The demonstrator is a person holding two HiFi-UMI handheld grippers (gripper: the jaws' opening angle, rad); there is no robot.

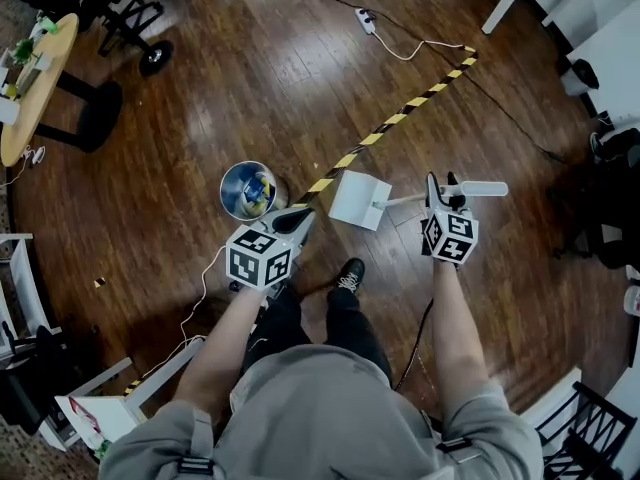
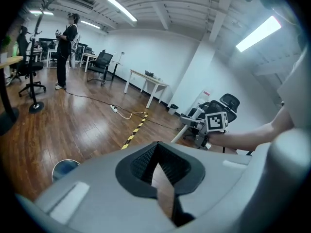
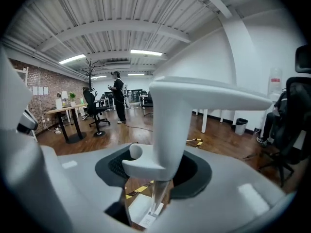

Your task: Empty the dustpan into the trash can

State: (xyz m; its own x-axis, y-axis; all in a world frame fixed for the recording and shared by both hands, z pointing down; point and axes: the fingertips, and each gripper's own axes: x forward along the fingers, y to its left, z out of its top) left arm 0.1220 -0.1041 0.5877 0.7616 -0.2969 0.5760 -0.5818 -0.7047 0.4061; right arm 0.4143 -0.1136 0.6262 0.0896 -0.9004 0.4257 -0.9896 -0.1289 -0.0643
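Starting left: got the trash can (image 1: pixel 228 178) on the wood floor (image 1: pixel 200 88), down and left of the left gripper (image 2: pixel 158 144), near it but not touching. Got those jaws pinched to a point at the tips, nothing in them. Over at the right gripper (image 3: pixel 158 178): clamped on the white handle (image 3: pixel 167 130) of the dustpan (image 1: pixel 358 200), upright right between the jaws. Seeing the pan end out ahead and left of those jaws, beside the yellow-black tape (image 1: pixel 400 116), apart from the can.
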